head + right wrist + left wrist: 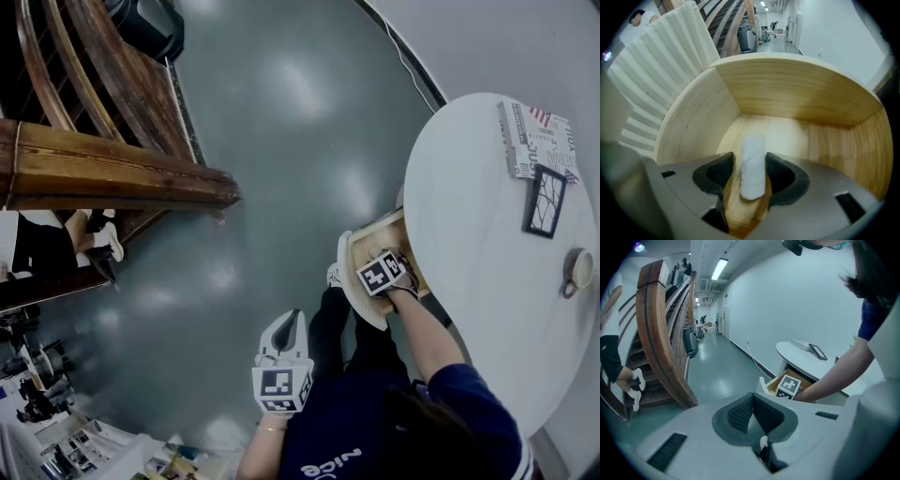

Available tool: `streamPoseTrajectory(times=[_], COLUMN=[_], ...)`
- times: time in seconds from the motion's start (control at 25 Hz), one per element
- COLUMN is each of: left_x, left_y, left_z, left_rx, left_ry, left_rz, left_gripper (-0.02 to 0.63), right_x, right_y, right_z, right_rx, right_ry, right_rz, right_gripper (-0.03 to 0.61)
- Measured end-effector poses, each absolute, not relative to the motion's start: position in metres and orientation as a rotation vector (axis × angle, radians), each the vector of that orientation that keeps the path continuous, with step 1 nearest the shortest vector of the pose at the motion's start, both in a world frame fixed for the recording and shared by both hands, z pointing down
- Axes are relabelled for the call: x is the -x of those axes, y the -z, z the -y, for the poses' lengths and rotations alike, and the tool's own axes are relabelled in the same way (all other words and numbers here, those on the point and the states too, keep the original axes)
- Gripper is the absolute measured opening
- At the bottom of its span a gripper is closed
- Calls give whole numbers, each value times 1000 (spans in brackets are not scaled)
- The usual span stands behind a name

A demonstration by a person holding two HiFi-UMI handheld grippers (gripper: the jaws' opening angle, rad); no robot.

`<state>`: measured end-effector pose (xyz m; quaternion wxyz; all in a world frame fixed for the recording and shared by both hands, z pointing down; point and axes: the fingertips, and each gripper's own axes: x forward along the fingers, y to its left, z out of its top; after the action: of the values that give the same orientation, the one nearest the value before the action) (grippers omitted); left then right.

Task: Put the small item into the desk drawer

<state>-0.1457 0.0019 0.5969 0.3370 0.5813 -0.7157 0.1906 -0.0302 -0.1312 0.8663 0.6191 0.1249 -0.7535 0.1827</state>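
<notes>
My right gripper [750, 171] stands in the drawer [797, 93] with its jaws apart. The white item [753, 150] lies loose between them on the drawer's bottom. If I lift out crooked, a pad [779, 176] could drag it along. Nothing else shows in the drawer. My left gripper [751, 417] hangs aside, closed and empty.

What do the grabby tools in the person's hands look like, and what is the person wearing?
The left tool and the right tool both have pale grey plastic bodies, with dark, bumpy pads inside the jaws. Each carries a white cube printed with black square markers. The person wears a dark blue top with a short sleeve.
</notes>
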Motion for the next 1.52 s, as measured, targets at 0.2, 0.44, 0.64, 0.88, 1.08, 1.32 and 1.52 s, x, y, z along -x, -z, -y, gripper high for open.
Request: streamPoseTrajectory(times=[0.2, 0.44, 0.64, 0.88, 1.08, 1.32, 1.52], left_x=[144, 142, 143, 140, 134, 123, 116], left_y=[-593, -579, -571, -568, -564, -557, -549], left_z=[8, 23, 29, 40, 50, 64, 77], left_rx=[-1545, -1607, -1640, -1677, -1729, -1812, -1891], left_ry=[-482, -445, -420, -378, -365, -378, -386], left_rz=[1873, 1877, 1882, 1872, 1848, 1799, 1758], left_gripper=[3, 3, 3, 3, 3, 3, 3], right_x=[33, 41, 38, 35, 32, 28, 22], right_y=[-849, -806, -769, -729, -694, -648, -602], right_z=[137, 138, 127, 113, 108, 116, 128], right_rx=[-328, -376, -401, -418, -466, -599, -729], right_ry=[-466, -466, -477, -497, -503, -558, -588], right_rz=[1776, 1869, 1912, 1980, 2057, 2180, 2275], right_gripper=[252, 264, 264, 262, 261, 256, 244])
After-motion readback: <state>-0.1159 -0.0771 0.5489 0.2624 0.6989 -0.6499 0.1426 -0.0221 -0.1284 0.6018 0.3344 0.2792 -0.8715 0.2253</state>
